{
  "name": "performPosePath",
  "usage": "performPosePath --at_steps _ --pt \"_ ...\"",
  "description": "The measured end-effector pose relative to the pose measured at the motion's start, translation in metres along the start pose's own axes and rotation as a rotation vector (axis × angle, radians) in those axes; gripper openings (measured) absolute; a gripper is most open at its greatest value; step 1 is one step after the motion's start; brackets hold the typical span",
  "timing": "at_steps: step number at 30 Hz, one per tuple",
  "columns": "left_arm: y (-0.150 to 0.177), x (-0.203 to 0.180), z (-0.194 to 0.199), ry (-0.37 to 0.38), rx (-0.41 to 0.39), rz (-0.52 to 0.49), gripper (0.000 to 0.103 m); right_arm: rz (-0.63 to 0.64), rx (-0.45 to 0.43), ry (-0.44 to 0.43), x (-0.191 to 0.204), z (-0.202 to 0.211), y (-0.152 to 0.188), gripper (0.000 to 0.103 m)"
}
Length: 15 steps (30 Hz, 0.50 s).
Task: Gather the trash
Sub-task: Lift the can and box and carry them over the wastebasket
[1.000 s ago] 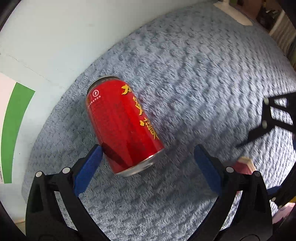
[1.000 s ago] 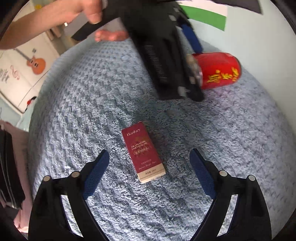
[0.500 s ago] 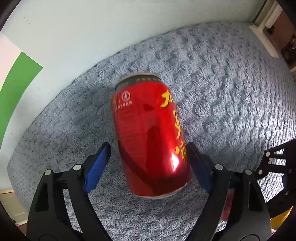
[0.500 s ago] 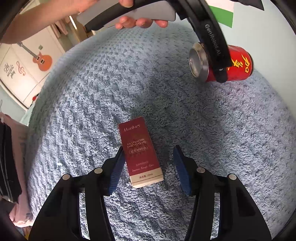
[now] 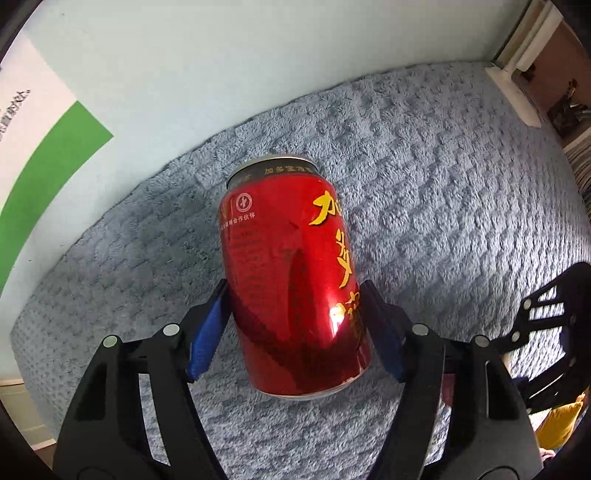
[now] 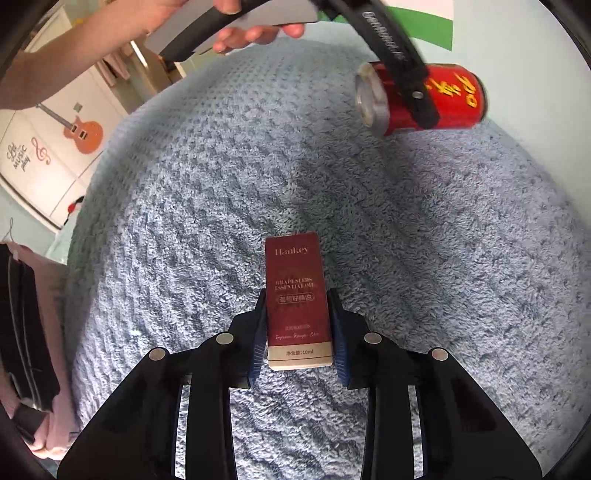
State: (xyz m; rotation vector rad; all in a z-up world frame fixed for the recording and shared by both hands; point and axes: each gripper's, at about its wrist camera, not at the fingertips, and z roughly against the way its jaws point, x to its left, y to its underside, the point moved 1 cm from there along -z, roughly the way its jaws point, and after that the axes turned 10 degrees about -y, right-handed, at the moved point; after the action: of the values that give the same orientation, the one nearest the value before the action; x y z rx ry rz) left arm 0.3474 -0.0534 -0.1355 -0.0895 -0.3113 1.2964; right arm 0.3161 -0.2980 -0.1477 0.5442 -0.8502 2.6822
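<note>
Over a blue blanket [image 6: 424,240], the left gripper [image 5: 295,295] is closing its jaws on a red can [image 5: 291,273], while the right gripper [image 6: 298,325] is closing on a dark red carton [image 6: 297,299]; pads touch both.

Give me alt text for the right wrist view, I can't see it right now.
The right tongs are closing on a small dark red box lying on a blue-grey blanket, blue pads at its sides. At upper right the left tongs straddle a red can, a hand on their handle.
</note>
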Motion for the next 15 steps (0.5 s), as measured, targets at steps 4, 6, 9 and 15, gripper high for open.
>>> performPosePath --at_steps 4,6,9,15 --pt "0.022 -0.008 0.025 -0.075 -0.035 -0.048 0.068 -0.026 -0.029 0.044 0.009 0.019 0.002 0.031" --pt "0.033 -0.015 0.039 -0.106 -0.05 -0.067 0.068 -0.044 -0.05 0.074 0.018 0.029 0.003 0.031" --pt "0.052 -0.019 0.057 -0.125 -0.076 -0.08 0.068 -0.075 -0.071 0.113 0.032 0.041 0.007 0.031" --pt "0.086 -0.032 0.082 -0.158 -0.13 -0.127 0.068 -0.129 -0.091 0.199 0.067 0.055 0.017 0.031"
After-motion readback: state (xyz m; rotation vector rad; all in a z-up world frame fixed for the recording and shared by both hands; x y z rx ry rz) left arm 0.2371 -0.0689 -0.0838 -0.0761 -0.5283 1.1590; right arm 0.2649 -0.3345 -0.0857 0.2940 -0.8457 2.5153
